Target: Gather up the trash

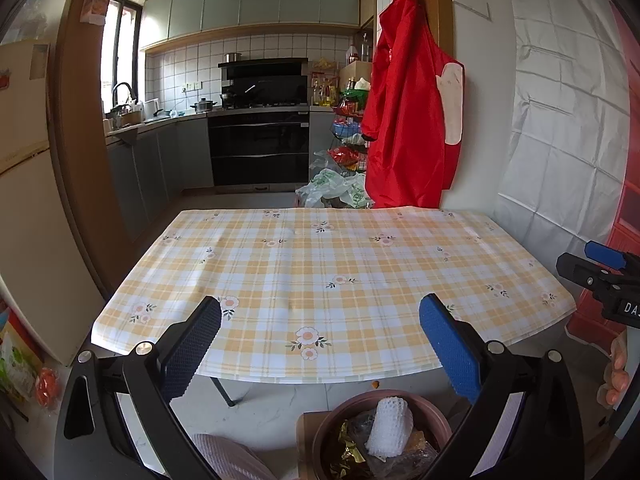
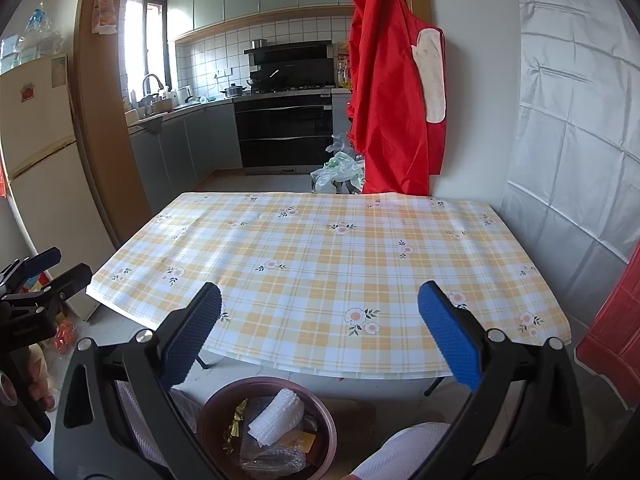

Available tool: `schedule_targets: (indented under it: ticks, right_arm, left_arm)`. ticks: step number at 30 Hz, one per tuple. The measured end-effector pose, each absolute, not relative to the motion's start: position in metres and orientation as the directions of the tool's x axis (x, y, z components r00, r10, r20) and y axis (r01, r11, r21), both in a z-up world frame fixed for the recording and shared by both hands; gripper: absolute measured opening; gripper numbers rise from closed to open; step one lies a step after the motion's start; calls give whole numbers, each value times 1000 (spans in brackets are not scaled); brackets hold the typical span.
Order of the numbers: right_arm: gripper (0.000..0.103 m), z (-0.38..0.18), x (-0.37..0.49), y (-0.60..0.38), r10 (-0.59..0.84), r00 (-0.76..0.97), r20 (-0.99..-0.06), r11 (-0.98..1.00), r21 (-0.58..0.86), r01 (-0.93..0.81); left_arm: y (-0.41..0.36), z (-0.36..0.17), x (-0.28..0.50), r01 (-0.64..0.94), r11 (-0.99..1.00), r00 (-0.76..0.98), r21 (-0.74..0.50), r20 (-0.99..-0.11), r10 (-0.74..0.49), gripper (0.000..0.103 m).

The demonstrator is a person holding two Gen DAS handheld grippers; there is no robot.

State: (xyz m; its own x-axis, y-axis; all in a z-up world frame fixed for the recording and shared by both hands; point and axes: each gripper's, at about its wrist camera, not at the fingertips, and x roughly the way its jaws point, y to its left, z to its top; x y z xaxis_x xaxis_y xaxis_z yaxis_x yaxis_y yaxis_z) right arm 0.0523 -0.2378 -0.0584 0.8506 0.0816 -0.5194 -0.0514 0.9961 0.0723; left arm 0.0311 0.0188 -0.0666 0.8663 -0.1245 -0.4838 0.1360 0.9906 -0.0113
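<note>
Your left hand-held gripper [image 1: 320, 344] and your right hand-held gripper [image 2: 320, 340] each fill the lower edge of their own view, so the near rim of the trash bin [image 1: 320, 432] is cut off by the frame and partly masked by the black finger arms. In the left wrist view only the tip of the right hand-held gripper shows at the right edge, with a few of your fingers [image 1: 614, 380] below it; your hands are otherwise out of sight. The pale ribbed fabric [image 2: 400, 452] beside the bin is too cropped to identify.

The counter [image 2: 320, 248] carries a yellow-and-white checked cloth printed with small flowers. Beyond it lies a kitchen with grey cabinets, a black oven [image 1: 260, 148] and a tiled wall; a red apron [image 2: 392, 92] hangs from the door frame, and a cream refrigerator [image 1: 24, 184] stands to the left. Plastic bags [image 1: 336, 190] sit on the floor past the far counter edge.

The trash bin, round and reddish-brown, stands on the floor just below the near counter edge. Inside it lie a white foam net sleeve [image 2: 276, 412], a crumpled gold foil wrapper [image 1: 348, 444] and clear plastic packaging [image 2: 272, 460].

Both hand-held grippers have their blue pads spread wide apart and hold nothing.
</note>
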Motion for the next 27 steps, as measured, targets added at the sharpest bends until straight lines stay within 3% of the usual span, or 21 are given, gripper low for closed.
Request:
schedule_targets:
  ticks: [27]
  right_arm:
    - [97,-60,52,-242,76,847,-527,996,73,-43]
  left_arm:
    - [21,-64,30,125,992,867,7,-487,-106,97]
